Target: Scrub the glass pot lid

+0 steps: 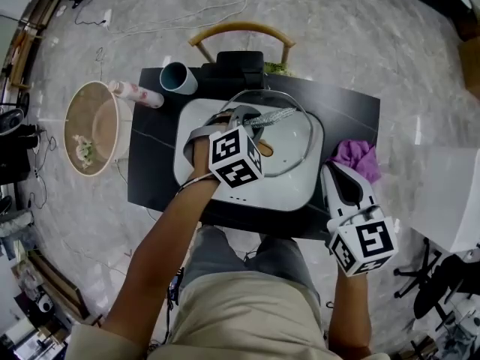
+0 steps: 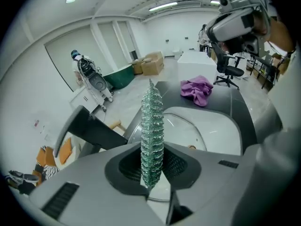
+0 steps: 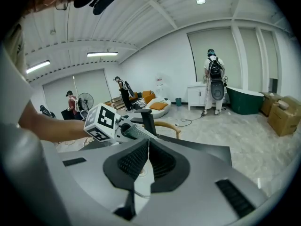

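Marble flooring surrounds a dark table [image 1: 352, 111]. On its left half, the left gripper [image 1: 249, 123] clamps a silvery mesh scrubber [image 2: 152, 131] over the glass pot lid [image 1: 292, 147], which lies in a white tray [image 1: 277, 195]. At the near right edge, the right gripper [image 1: 337, 174] has its jaws together and empty, just beside a purple cloth [image 1: 358, 158].

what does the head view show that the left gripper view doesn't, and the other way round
Only the head view: teal cup, pink bottle, round basket. Only the left gripper view: cardboard boxes, green tub. Both: the mesh scrubber clamped in the left gripper, the white tray, the purple cloth.
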{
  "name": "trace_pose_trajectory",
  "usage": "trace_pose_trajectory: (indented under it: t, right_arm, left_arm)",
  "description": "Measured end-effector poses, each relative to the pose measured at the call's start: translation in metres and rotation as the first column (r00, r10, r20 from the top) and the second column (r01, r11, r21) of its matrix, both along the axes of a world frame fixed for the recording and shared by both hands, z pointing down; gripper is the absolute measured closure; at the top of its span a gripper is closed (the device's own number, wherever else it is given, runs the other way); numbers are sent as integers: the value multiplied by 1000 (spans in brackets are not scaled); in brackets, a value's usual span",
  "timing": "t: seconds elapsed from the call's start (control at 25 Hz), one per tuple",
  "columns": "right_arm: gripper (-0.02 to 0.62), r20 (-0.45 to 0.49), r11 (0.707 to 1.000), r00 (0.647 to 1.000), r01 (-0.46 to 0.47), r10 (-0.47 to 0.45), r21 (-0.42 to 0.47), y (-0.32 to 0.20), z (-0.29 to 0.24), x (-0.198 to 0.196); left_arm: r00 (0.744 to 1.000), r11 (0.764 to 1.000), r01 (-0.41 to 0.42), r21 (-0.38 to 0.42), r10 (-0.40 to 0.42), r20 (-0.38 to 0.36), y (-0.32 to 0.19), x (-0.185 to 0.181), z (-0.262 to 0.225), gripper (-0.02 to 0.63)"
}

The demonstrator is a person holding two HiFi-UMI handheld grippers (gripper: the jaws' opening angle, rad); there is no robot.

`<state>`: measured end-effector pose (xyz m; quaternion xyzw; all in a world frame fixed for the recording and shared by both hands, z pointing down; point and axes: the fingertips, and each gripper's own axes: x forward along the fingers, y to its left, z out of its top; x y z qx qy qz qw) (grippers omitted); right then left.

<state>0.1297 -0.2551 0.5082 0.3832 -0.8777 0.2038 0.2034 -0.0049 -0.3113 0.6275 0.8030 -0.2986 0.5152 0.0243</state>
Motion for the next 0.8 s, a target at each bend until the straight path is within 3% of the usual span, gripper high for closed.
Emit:
trace_pose_trajectory:
  t: [0.32,0.56,0.8]
  right_arm:
    - [572,19,997,1000,-4,3,72,-2,-54,3]
    - [572,37,990,999,-27,22,136,-2,-95,14]
    - [572,57,981,998,-41,31,192,5,-132,21]
  left_arm:
    - [999,993,21,114,-16,-48,10,-10,-95,525]
    - [984,979,88,181,-57,-170,32,-24,-169,525]
    - [950,947,169,272,-84,-300,62,-41,-242,525]
